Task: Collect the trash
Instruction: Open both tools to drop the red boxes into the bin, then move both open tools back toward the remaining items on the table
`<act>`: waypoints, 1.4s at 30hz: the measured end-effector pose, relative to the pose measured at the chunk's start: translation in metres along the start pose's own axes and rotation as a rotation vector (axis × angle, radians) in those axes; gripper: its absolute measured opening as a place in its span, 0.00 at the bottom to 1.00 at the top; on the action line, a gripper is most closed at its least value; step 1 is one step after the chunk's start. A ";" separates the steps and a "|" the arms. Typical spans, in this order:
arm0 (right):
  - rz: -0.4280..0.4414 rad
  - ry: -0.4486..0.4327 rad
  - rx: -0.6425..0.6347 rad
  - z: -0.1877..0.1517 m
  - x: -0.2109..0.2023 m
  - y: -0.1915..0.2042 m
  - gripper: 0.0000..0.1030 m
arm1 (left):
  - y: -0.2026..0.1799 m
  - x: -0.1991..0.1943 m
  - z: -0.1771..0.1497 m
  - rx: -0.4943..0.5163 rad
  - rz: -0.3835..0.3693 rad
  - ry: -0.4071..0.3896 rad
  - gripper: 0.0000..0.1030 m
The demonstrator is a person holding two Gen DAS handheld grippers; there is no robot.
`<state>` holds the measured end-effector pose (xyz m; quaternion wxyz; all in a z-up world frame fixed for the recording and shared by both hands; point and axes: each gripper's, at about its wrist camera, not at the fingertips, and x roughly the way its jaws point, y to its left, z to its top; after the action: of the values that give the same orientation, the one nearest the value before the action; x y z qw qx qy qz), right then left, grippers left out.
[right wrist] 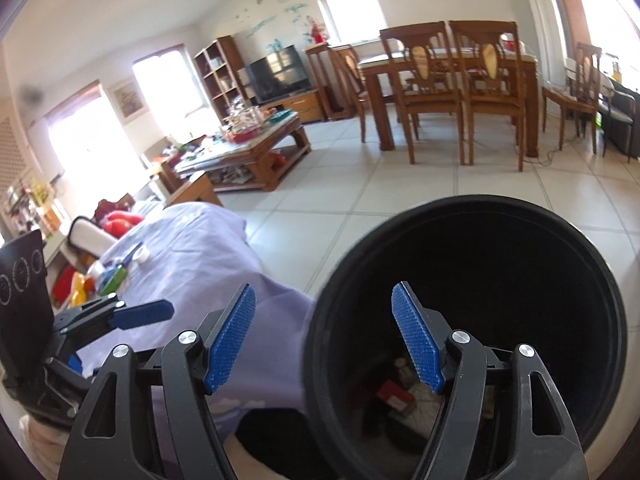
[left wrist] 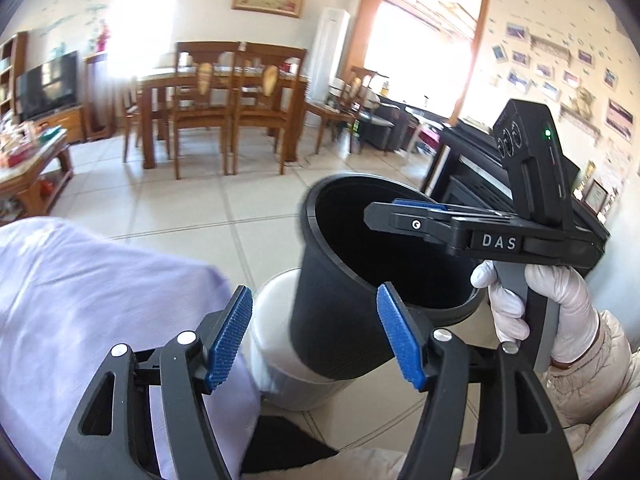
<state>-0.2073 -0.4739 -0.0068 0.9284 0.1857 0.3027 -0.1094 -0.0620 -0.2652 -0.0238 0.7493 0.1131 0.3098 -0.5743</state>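
A black round trash bin [left wrist: 352,280] stands lifted and tilted above its white outer shell [left wrist: 276,340] on the tiled floor. My left gripper [left wrist: 316,340] is open, its blue pads on either side of the bin's wall without touching. My right gripper [right wrist: 324,336] is open and straddles the bin's near rim [right wrist: 320,344], right finger inside. It also shows in the left wrist view [left wrist: 404,210], over the bin's mouth. Trash [right wrist: 400,396], red and white scraps, lies at the bin's bottom. Small items, a bottle and scissors [right wrist: 120,268], lie on the lilac-covered table [right wrist: 200,264].
The lilac cloth [left wrist: 100,300] fills the left. A cluttered wooden coffee table [right wrist: 248,148], a dining table with chairs [right wrist: 452,80], a TV [right wrist: 280,72] and a black piano [left wrist: 480,184] stand around the tiled floor [right wrist: 380,184].
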 end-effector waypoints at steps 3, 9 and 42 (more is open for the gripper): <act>0.036 0.020 -0.038 0.004 0.016 0.030 0.69 | 0.018 -0.018 -0.006 -0.034 0.041 -0.021 0.63; 0.122 0.068 -0.123 0.006 0.055 0.105 0.69 | 0.062 -0.061 -0.031 -0.134 0.150 -0.055 0.64; 0.309 0.342 -0.862 -0.017 0.258 0.434 0.95 | 0.320 -0.241 -0.145 -0.621 0.749 -0.008 0.70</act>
<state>0.1258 -0.0964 -0.0542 0.8631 -0.1578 0.4376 0.1969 0.1518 0.1026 -0.0537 0.9040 -0.0142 0.4017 -0.1457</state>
